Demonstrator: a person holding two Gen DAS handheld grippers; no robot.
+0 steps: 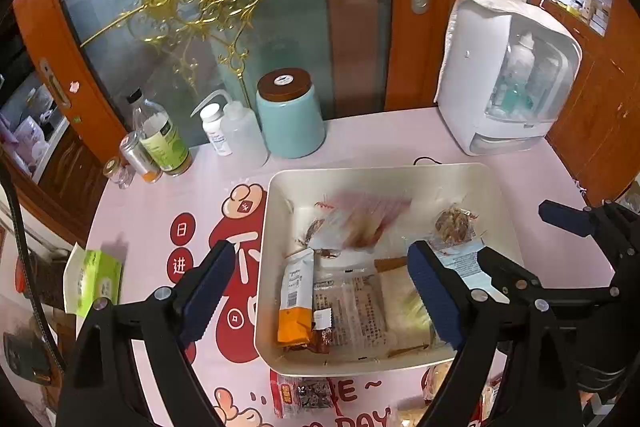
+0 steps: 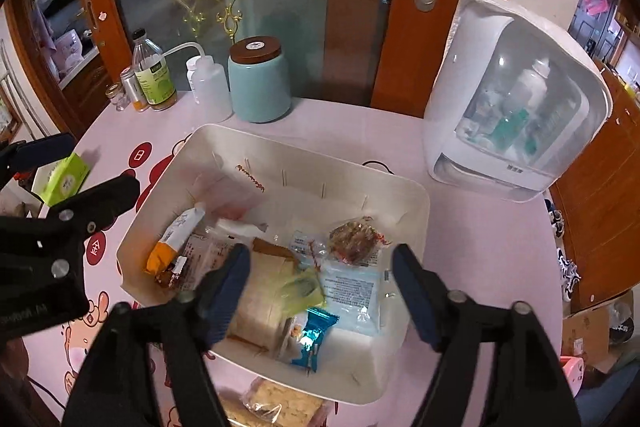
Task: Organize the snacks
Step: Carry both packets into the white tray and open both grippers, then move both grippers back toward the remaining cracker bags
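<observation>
A cream bin point(image 1: 276, 195) point(image 2: 416, 211) on the pink table holds several snack packets. A clear pink packet point(image 1: 360, 223) is blurred in mid-air over the bin. An orange-and-white bar point(image 1: 296, 303) point(image 2: 168, 247) lies at its left. A blue foil packet point(image 2: 314, 333) and a yellow-green one point(image 2: 300, 289) lie near the front. A round brown cake in clear wrap point(image 1: 454, 223) point(image 2: 354, 239) is at the right. My left gripper point(image 1: 320, 303) is open and empty above the bin's front. My right gripper point(image 2: 324, 303) is open and empty over the bin.
A teal jar point(image 1: 290, 115) point(image 2: 260, 81), squeeze bottle point(image 1: 240, 131) and other bottles point(image 1: 160, 135) stand at the back. A white sterilizer cabinet point(image 1: 508, 75) point(image 2: 516, 95) is at back right. A green tissue pack point(image 1: 94, 279) point(image 2: 60, 179) lies left. Loose snacks point(image 1: 300, 395) point(image 2: 276, 407) lie before the bin.
</observation>
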